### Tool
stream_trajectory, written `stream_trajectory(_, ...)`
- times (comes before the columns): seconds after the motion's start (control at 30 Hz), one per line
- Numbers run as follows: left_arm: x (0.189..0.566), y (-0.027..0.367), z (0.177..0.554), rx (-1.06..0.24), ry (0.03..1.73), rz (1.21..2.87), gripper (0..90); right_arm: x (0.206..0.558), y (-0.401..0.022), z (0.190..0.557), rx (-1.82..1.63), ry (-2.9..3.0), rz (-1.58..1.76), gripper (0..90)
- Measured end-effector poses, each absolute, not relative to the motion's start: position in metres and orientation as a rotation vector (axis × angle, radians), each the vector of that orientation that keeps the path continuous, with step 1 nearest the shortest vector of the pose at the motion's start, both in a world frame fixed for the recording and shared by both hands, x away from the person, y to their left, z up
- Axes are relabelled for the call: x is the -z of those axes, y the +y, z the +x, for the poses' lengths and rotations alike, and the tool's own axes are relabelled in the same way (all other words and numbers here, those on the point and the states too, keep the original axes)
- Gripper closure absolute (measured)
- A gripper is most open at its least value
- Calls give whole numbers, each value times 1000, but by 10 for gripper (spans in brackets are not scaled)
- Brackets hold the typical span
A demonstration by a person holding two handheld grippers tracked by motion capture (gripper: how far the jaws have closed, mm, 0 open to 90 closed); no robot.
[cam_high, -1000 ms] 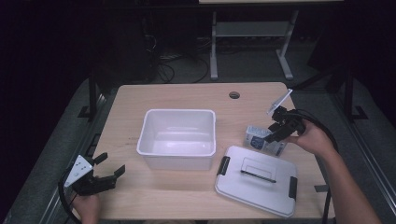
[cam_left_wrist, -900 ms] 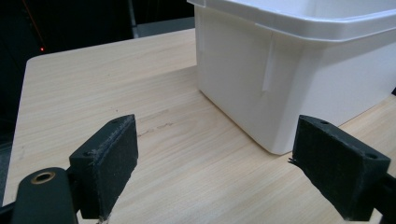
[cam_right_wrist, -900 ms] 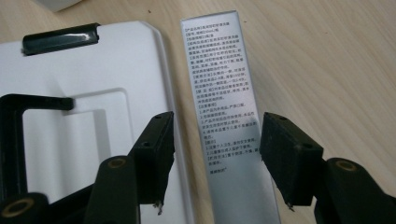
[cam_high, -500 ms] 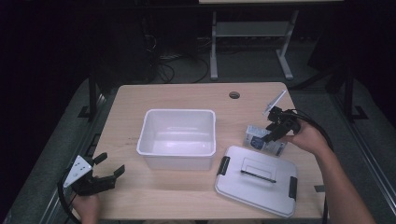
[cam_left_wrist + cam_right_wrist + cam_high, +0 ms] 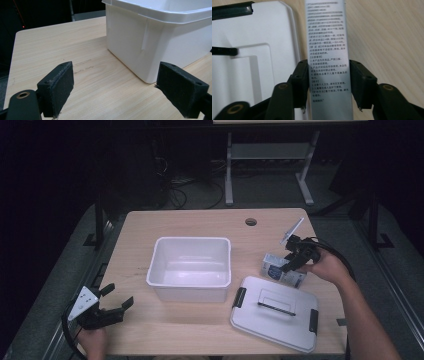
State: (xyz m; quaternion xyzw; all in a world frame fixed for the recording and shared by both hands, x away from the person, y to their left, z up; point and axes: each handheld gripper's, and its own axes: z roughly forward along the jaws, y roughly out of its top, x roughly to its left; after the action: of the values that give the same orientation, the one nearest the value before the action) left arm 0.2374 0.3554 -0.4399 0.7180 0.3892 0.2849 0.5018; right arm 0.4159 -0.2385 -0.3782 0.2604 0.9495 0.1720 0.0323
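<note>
The fingers [image 5: 362, 82] of the right gripper [image 5: 328, 83] stood on either side of a small printed box [image 5: 327, 50], and had just been closing in on it; the pads looked to be touching its two long sides, one against each. The box lay flat on the wooden table [image 5: 200, 220], near its right edge, just beside the far corner of a grey lid [image 5: 275, 312] with a dark handle and dark end clips. In the high view the right gripper [image 5: 292, 257] came at the box [image 5: 280, 269] from the right side, the person's hand behind it.

Further left, in the middle of the table, sat an open white tub [image 5: 190, 267], which looked empty. At the near left corner the left gripper [image 5: 112, 302] rested low with its fingers [image 5: 58, 88] wide apart and nothing between them, the tub's white wall [image 5: 155, 45] ahead of it.

My worry was the grip. The pads held the box close to one end, so on lifting, the long free end could droop or swing and the box could slip out. The card sides seemed thin, too, so a hard squeeze might dent them. The lid's edge lay almost against the box, and a sideways drag could nudge the lid. If the box was bound for the tub, a sagging end might catch the rim.
</note>
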Motion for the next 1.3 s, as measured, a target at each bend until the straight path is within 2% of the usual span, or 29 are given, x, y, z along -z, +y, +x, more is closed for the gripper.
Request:
stream_trajectory(0.53, 440, 356, 238, -686, 943, 1732, 134, 368, -243, 412, -572, 2919, 807, 555)
stream_trajectory(1.3, 439, 355, 237, -691, 936, 1729, 134, 303, -230, 376, -659, 2888, 714, 555)
